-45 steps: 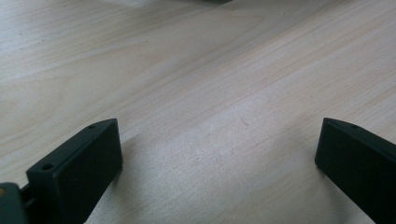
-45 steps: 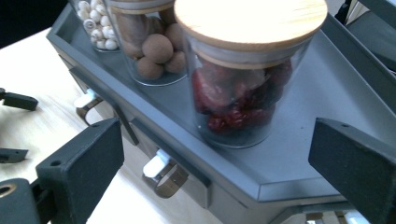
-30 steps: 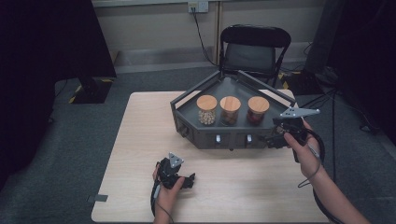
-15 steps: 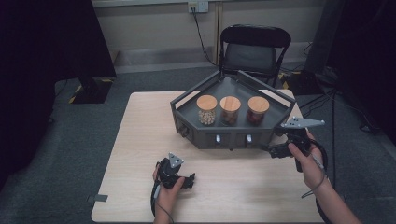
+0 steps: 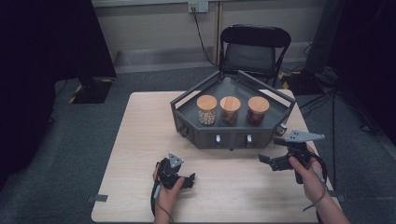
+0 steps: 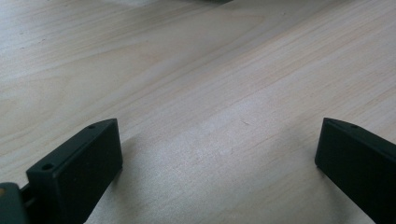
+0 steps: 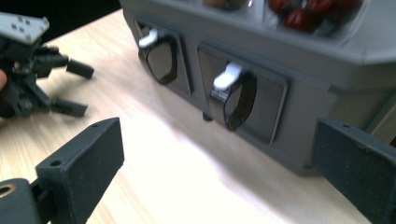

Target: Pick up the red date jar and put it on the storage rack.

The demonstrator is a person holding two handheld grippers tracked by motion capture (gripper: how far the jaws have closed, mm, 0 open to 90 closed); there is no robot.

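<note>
1. While sitting at the table's (image 5: 135,140) far right, the dark grey tray (image 5: 232,135) is carrying three cork-lidded jars (image 5: 207,109).
2. Right gripper (image 5: 270,162) is hovering just before its front latches (image 7: 227,77), jaws spread wide, gripping nothing.
3. Left gripper (image 5: 188,180) is resting well apart, jaws wide, empty.

- I work in what looks like a lab or recording room, not a home.
- My surface (image 5: 140,140) is a plain light-wood top standing alone on grey carpet (image 5: 70,154).
- Black curtains (image 5: 51,42) hang at both sides, screening off the space.
- A single black folding chair (image 5: 254,49) stands behind the surface, against a bare pale wall.
- A wall socket (image 5: 197,6) feeds a black cable running down the wall, and more cables (image 5: 327,93) lie loose on the floor at the right.
</note>
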